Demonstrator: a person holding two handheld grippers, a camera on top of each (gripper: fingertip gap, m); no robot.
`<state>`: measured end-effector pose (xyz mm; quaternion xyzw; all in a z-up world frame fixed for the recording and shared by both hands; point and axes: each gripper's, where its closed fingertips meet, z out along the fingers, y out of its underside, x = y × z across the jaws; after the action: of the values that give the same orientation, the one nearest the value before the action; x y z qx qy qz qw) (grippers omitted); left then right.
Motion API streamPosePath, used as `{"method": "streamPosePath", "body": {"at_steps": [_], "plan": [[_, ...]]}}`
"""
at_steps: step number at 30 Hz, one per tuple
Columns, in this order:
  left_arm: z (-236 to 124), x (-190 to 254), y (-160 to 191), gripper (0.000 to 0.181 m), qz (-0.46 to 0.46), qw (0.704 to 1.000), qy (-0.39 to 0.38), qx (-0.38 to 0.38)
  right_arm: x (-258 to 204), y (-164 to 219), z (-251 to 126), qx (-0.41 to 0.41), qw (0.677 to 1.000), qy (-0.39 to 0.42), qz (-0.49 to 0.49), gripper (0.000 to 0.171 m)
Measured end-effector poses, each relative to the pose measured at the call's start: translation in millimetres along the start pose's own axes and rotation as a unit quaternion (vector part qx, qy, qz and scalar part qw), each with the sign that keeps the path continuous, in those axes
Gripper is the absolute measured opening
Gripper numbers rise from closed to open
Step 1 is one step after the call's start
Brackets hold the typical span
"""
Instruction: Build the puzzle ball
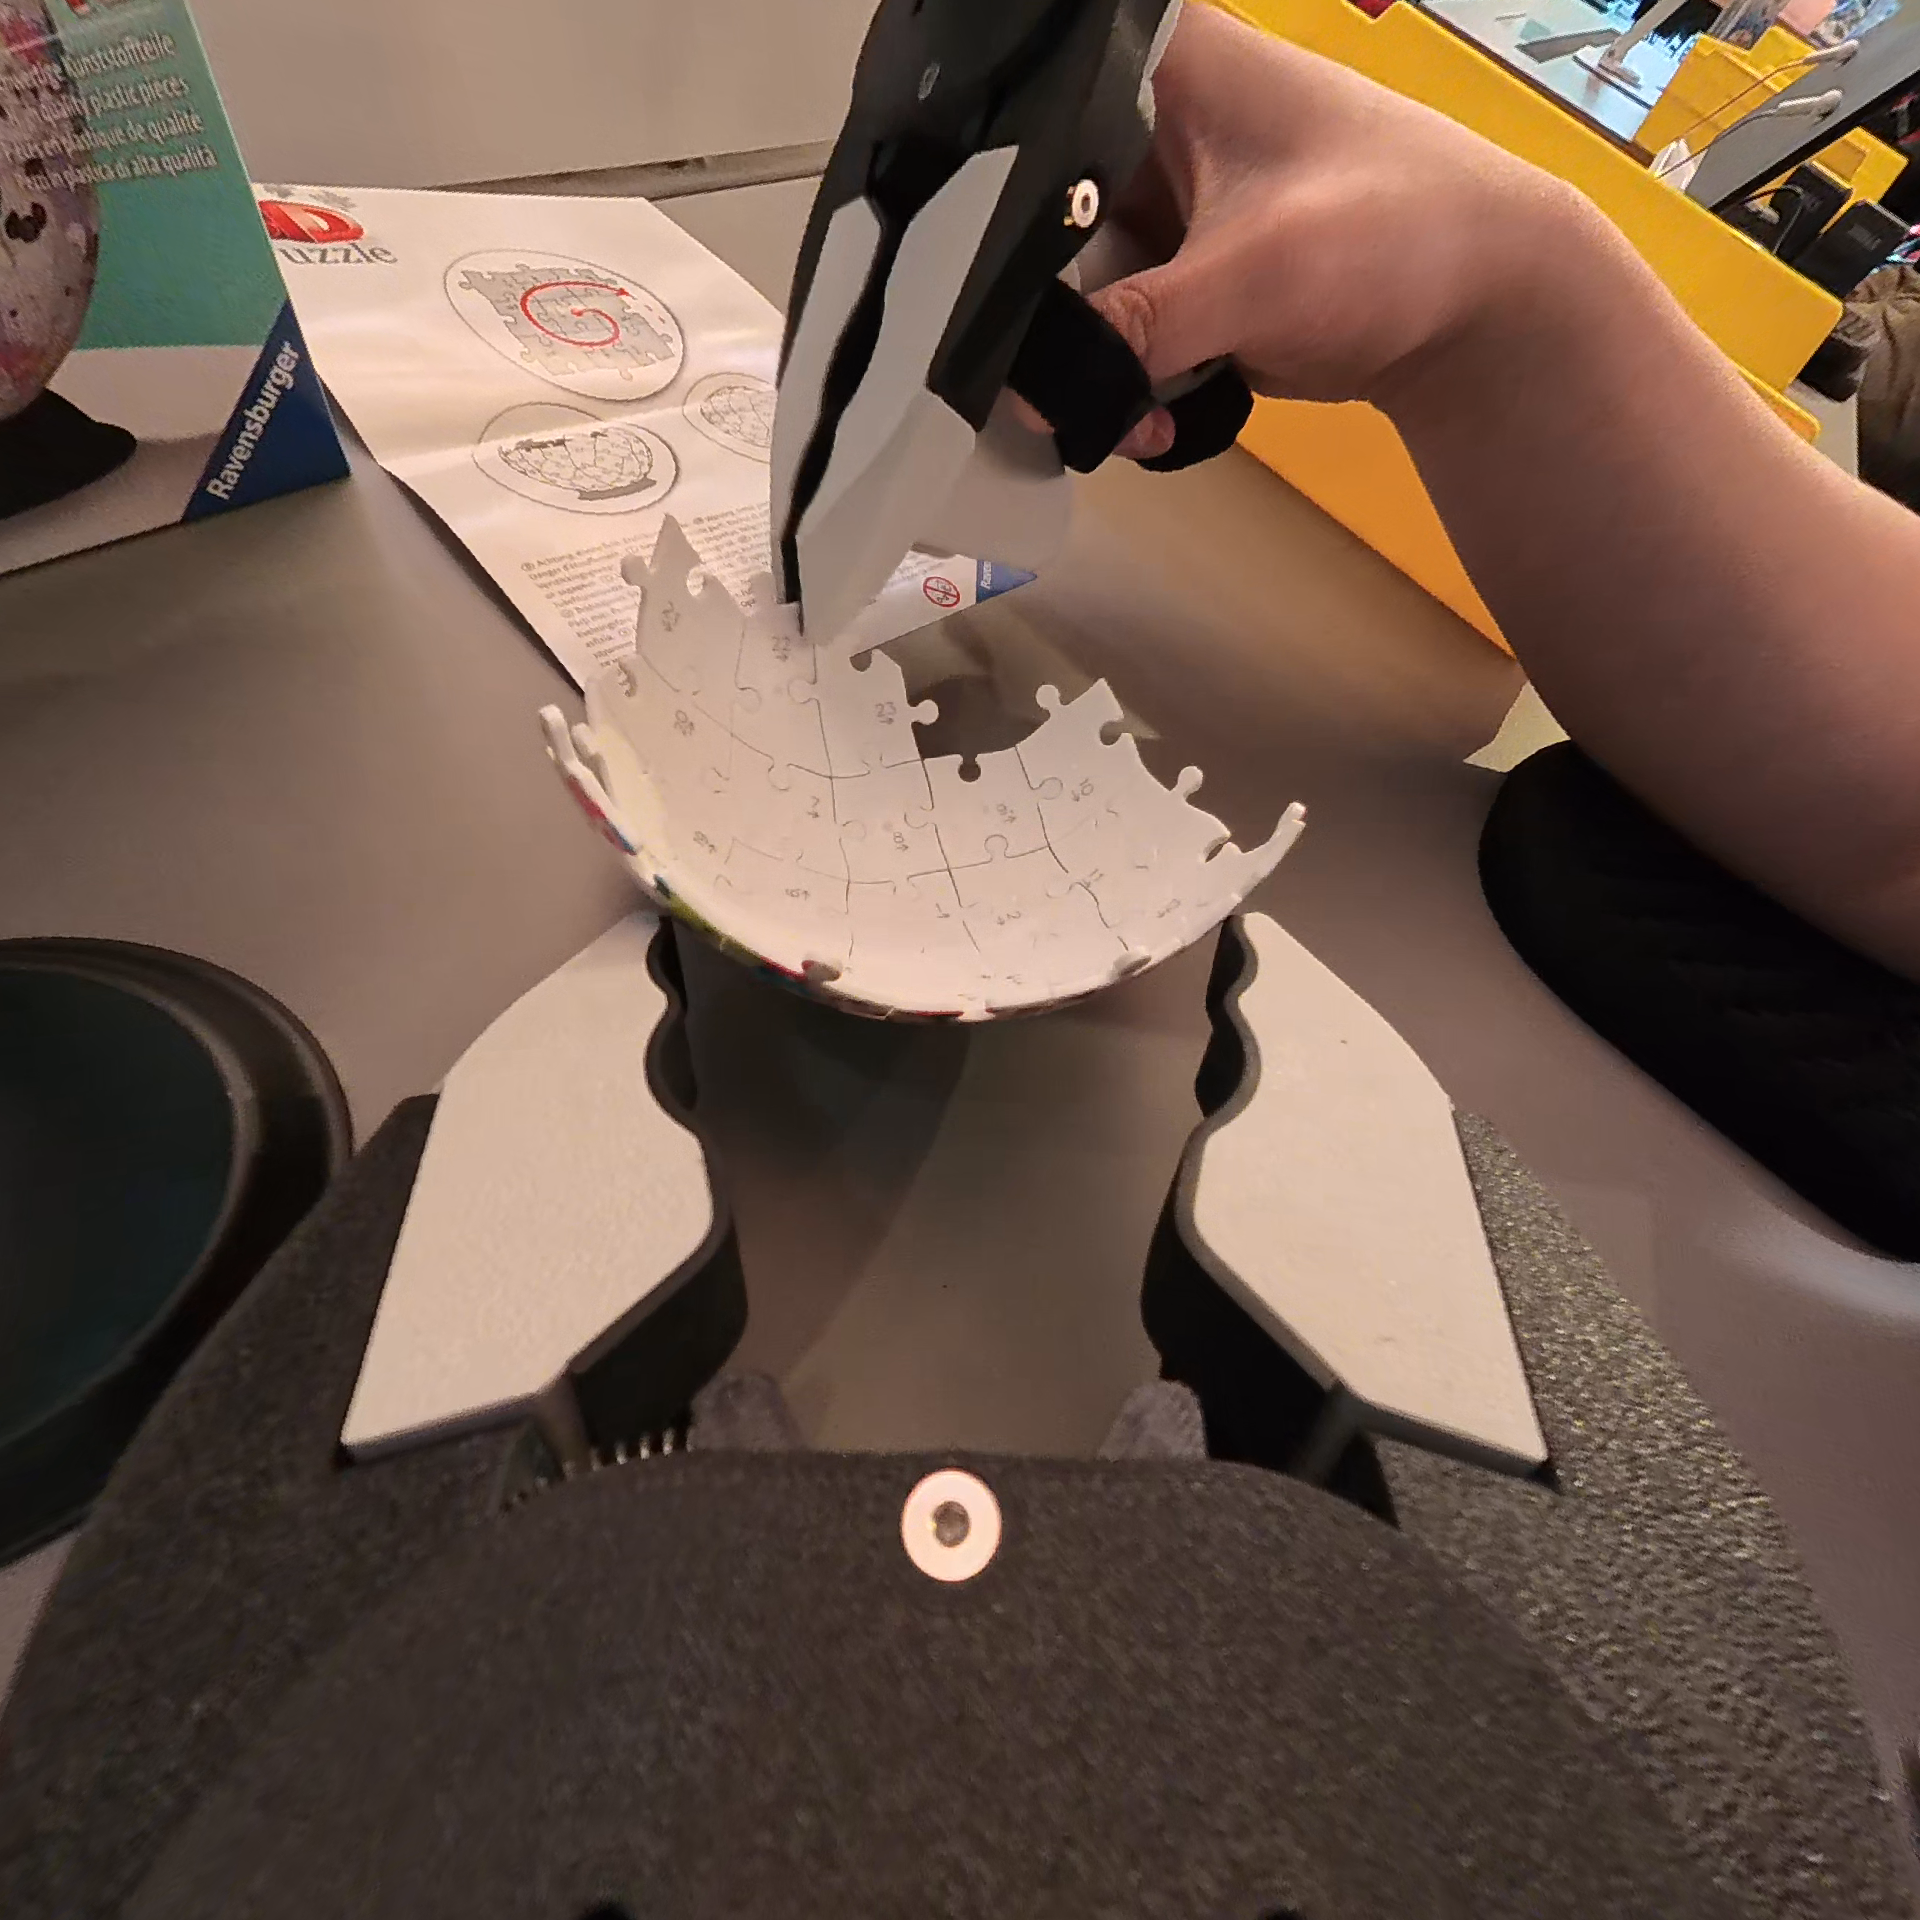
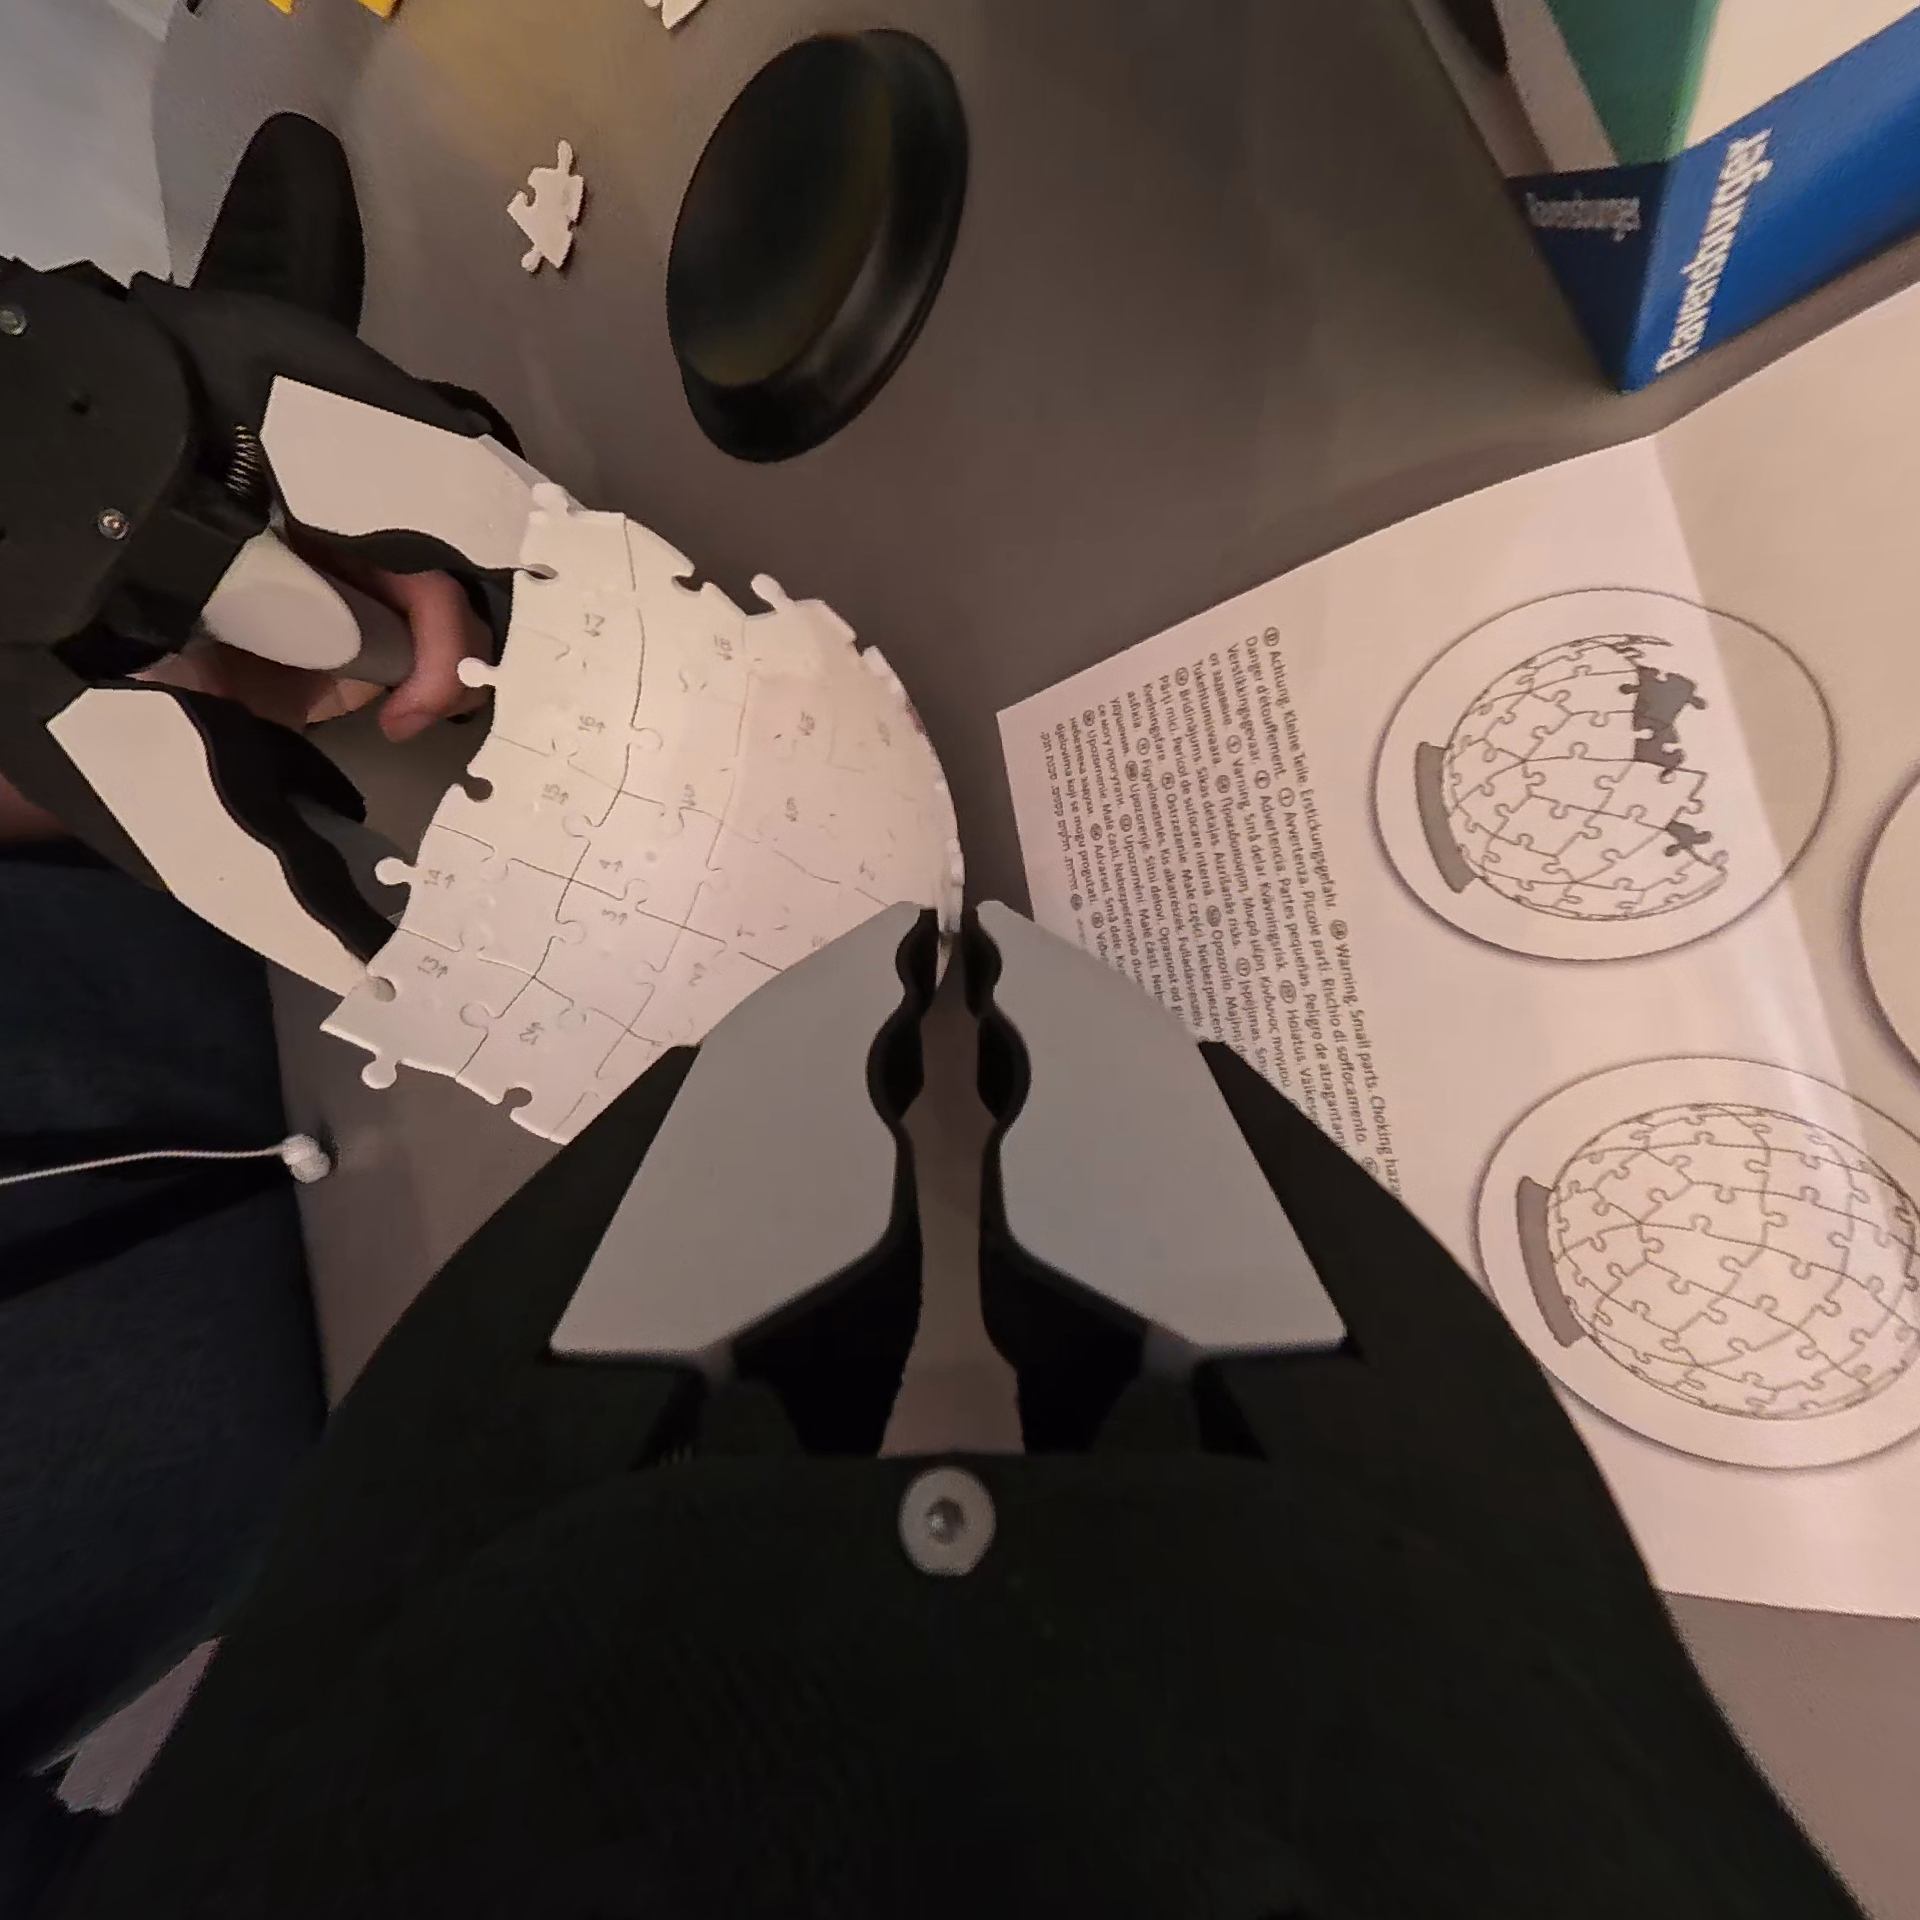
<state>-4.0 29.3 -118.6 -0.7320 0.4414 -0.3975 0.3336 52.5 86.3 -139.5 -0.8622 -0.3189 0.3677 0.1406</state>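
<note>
The half-built puzzle ball (image 1: 935, 842) is a white bowl-shaped shell of joined pieces, its hollow side facing both cameras (image 2: 675, 831). My left gripper (image 1: 951, 956) spans it with jaws wide, both fingertips against the shell's sides, holding it just above the grey table. It also shows in the right wrist view (image 2: 442, 758). My right gripper (image 2: 951, 925) is pinched on the shell's far rim. In the left wrist view it (image 1: 805, 618) comes down from above onto a rim piece.
An instruction sheet (image 1: 582, 343) (image 2: 1558, 935) lies beyond the shell. The puzzle box (image 1: 156, 260) (image 2: 1766, 208) stands behind it. A black round stand (image 1: 104, 1195) (image 2: 821, 239) sits to the left. One loose white piece (image 2: 545, 213) lies near it. Yellow crates (image 1: 1455, 312) stand at the back right. The grippers' ends are close to 9 centimetres from one another.
</note>
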Motion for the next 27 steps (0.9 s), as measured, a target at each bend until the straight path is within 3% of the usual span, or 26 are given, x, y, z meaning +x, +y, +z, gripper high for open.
{"method": "streamPosePath", "body": {"at_steps": [15, 19, 27], "plan": [[-0.1, 1.4, -0.5, 0.098, -0.001, 1.000, 0.005, 0.002, -2.9, 0.8, 1.8, -0.008, 1.000, -0.008, 0.010, 0.004], [-0.1, 1.2, 0.0, 0.097, -0.001, 1.000, 0.004, 0.002, -4.0, 3.9, 6.4, -0.015, 1.000, -0.022, 0.017, 0.011], [1.3, 1.8, 1.6, 0.097, 0.007, 1.000, 0.003, -0.006, -5.6, 2.7, 3.7, -0.017, 0.999, -0.024, 0.017, 0.004]]}}
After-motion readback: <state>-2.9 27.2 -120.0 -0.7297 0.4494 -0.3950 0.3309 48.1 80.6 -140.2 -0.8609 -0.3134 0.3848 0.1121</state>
